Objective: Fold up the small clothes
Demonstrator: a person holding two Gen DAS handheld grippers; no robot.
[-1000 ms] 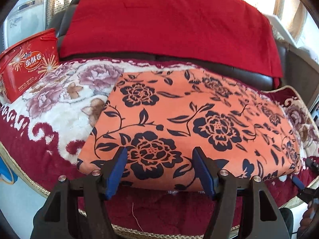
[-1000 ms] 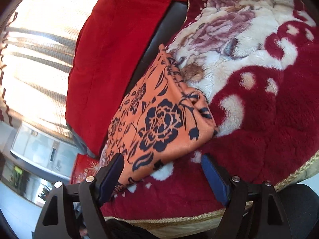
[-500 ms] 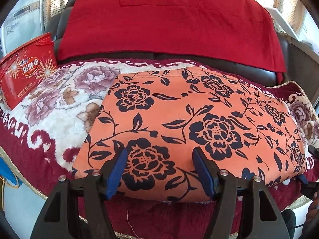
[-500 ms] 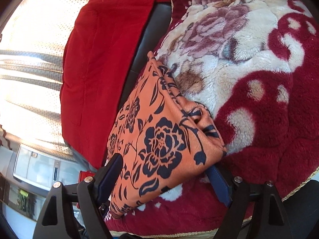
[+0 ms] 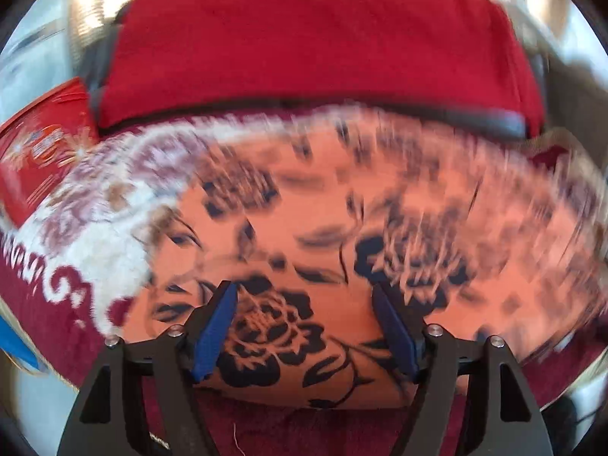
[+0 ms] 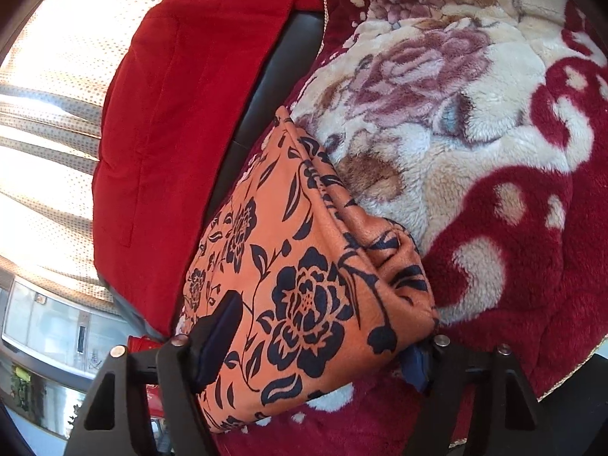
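An orange cloth with black flowers [image 5: 342, 235] lies folded on a plush flowered blanket [image 5: 95, 228]. In the left wrist view the picture is blurred; my left gripper [image 5: 307, 326] is open, its blue pads astride the cloth's near edge. In the right wrist view the same cloth [image 6: 304, 285] fills the space between the fingers of my right gripper [image 6: 315, 342], which is open around the cloth's corner; the right pad is partly hidden under the cloth.
A red cushion cover [image 5: 311, 38] drapes the dark sofa back [image 6: 266, 76]. A red tin box [image 5: 41, 144] stands at the blanket's left end. The blanket's gold-trimmed front edge [image 6: 562, 383] is near the grippers.
Both grippers have moved forward onto the cloth. The left pads now reach over its near edge; the cloth's corner now sits between the right fingers. The left view has become blurred.
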